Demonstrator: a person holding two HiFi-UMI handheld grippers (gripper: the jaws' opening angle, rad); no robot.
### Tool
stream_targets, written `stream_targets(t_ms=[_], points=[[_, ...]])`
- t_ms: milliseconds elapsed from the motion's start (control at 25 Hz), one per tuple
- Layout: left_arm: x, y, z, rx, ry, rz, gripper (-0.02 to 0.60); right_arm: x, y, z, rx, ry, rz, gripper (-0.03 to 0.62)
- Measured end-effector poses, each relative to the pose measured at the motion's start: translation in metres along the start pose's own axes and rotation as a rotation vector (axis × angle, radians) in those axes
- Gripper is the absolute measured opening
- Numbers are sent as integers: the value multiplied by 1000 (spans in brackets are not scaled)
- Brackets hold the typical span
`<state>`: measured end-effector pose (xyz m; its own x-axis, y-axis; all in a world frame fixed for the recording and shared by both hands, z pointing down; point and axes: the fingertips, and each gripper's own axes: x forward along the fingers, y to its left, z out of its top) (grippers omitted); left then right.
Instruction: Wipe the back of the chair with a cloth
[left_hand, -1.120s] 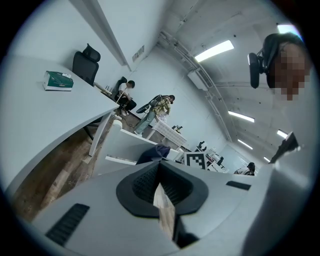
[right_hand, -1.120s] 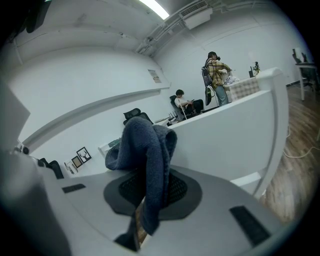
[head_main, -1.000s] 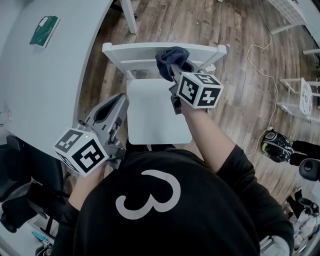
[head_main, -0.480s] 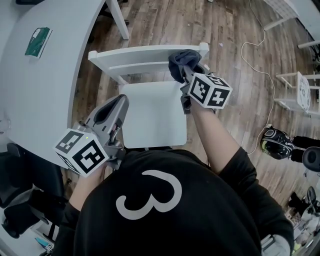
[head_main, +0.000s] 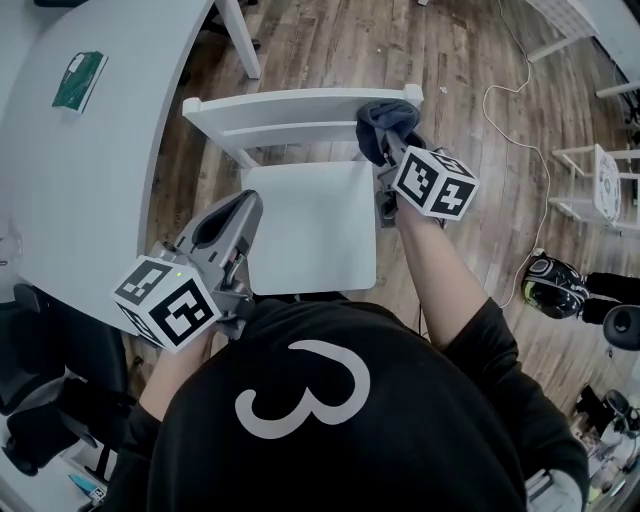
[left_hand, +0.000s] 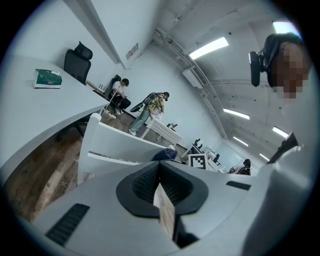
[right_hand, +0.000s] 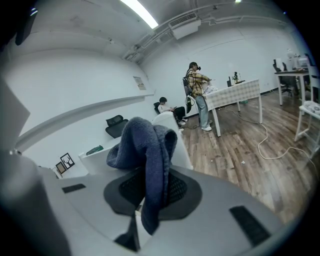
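- Your right gripper (head_main: 392, 160) clamps the blue cloth (head_main: 385, 118) at the right end of the chair back (head_main: 290, 104).
- Your left gripper (head_main: 232, 222) is closed, empty (beside the seat (head_main: 310, 225)).
- Wiping past that corner could drag the cloth off.

Head camera looks steeply down; all views share chair (head_main: 300, 104).

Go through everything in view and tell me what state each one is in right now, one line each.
chair: upright, seat bare.
cloth: bunched, on the right end of the chair's top rail.
right gripper: shut on the cloth.
left gripper: shut, empty, off the chair.
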<state>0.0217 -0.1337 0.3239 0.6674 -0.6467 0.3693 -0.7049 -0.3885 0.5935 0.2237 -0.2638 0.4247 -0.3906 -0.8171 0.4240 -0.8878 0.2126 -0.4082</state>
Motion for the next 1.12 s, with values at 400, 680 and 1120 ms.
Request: stream_targets(t_ms=[400, 680, 1120], points=[[-24, 29, 12, -13, -12, 2, 14, 2, 72, -22, -15, 25, 110, 52], [-51, 65, 24, -38, -24, 23, 14, 32, 153, -51, -45, 91, 230, 52], [-90, 123, 32, -76, -28, 65, 14, 87, 218, -93, -69, 157, 258, 52]])
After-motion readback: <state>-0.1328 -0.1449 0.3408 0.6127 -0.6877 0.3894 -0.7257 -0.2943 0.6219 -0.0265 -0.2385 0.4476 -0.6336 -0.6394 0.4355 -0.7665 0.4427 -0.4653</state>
